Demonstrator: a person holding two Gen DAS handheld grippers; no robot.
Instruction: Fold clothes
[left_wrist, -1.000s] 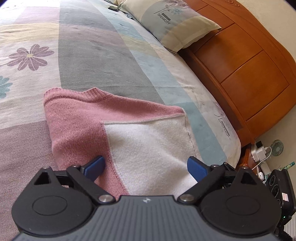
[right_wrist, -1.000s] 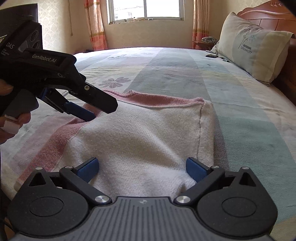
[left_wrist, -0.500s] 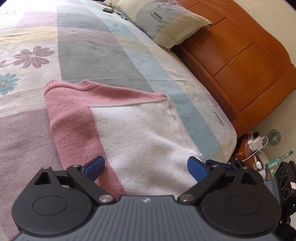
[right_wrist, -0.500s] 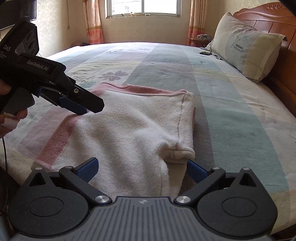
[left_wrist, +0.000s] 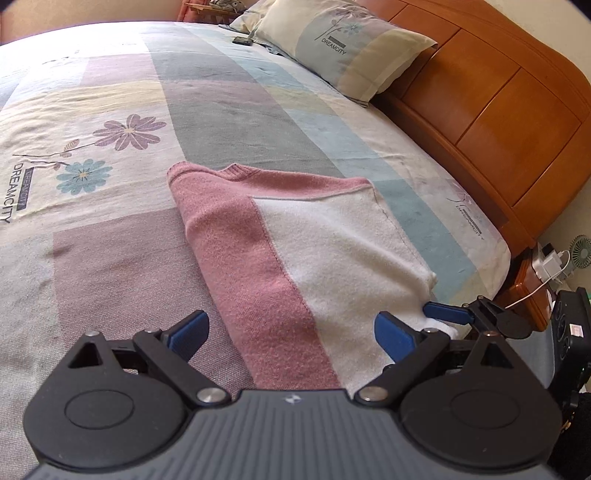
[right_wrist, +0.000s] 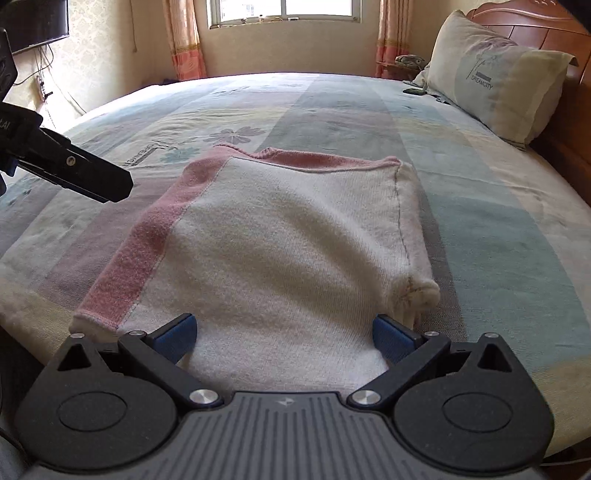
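Patchwork bedsheet (left_wrist: 110, 258), folded pink-and-white sweater (right_wrist: 288, 251) lying flat, left gripper (left_wrist: 291, 332) and right gripper (right_wrist: 284, 336) both spread wide, holding nothing.

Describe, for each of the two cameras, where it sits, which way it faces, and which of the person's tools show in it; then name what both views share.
Left wrist: sits on the left claw, open, looking across the bed toward the wooden headboard; the right claw shows at the sweater's near right corner.
Right wrist: sits on the right claw, open, at the bed's near edge, facing the window; the left claw's arm enters from the left.
Shared: the pink and white sweater and the pillow.
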